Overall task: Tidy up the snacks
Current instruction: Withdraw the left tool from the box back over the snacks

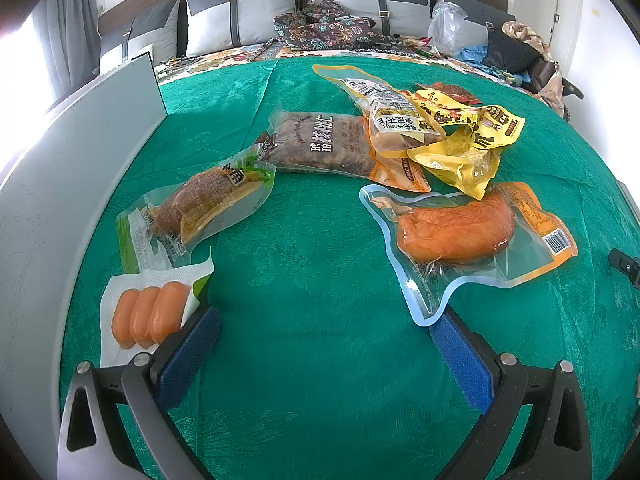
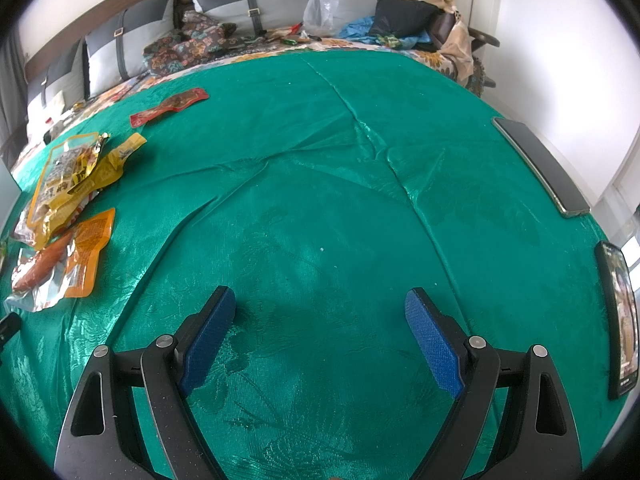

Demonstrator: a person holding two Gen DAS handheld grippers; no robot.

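Observation:
Snack packs lie on a green cloth [image 1: 312, 280]. A sausage pack [image 1: 148, 316] lies by my left gripper's left finger. A brown tofu pack [image 1: 200, 208], a dark walnut pack [image 1: 320, 144], a peanut pack [image 1: 384, 116], a yellow pack [image 1: 468, 148] and an orange chicken pack [image 1: 460, 232] lie beyond. My left gripper [image 1: 324, 320] is open and empty above the cloth. My right gripper [image 2: 320, 308] is open and empty over bare cloth [image 2: 340, 200]; the snack pile [image 2: 68, 184] and a red pack [image 2: 172, 106] lie to its left.
A grey-white box wall [image 1: 80, 168] stands along the left. Two phones [image 2: 540, 164] [image 2: 618, 320] lie at the right edge. Pillows [image 1: 240, 12], a plastic bag [image 2: 324, 8] and clothes [image 2: 404, 20] sit at the back.

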